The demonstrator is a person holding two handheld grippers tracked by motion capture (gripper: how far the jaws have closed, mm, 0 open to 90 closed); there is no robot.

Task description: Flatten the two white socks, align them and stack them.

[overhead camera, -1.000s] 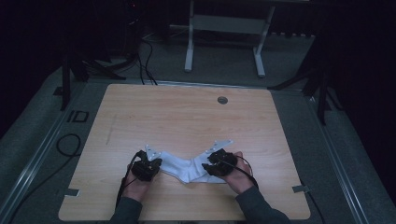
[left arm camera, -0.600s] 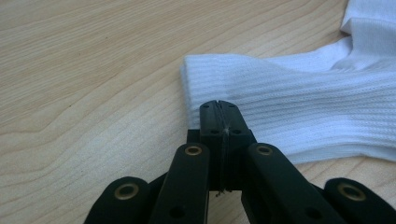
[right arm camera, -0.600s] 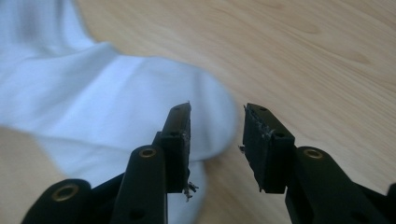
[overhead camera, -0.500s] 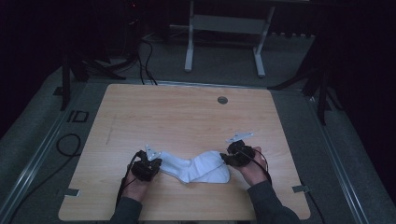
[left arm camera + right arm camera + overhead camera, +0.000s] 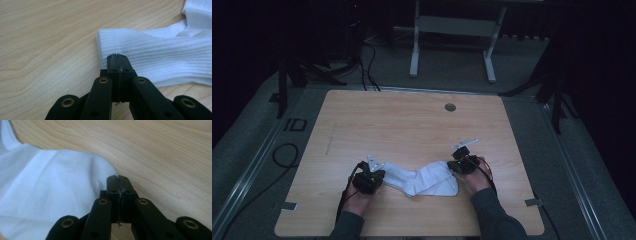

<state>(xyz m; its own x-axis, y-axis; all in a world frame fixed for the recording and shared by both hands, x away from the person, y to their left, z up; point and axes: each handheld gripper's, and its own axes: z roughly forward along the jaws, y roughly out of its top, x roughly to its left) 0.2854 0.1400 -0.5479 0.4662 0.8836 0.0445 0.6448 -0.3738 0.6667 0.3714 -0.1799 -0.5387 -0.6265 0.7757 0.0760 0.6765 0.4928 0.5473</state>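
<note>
White sock (image 5: 422, 179) lies flat on the wooden counter (image 5: 412, 125), near its front edge. Left tool (image 5: 117, 58) — jaws pressed together at the ribbed cuff. Right tool (image 5: 117, 180) — jaws just closed, tips at the toe edge; fabric pinch not discernible.

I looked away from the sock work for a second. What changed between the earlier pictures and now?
The right hand-held gripper slid rightward across the table to the sock's right end, which now lies flatter and more stretched out. Its jaws have just been closing and now meet at the sock's edge; whether they pinch fabric is unclear. The left hand-held gripper stayed put, shut at the ribbed cuff.
</note>
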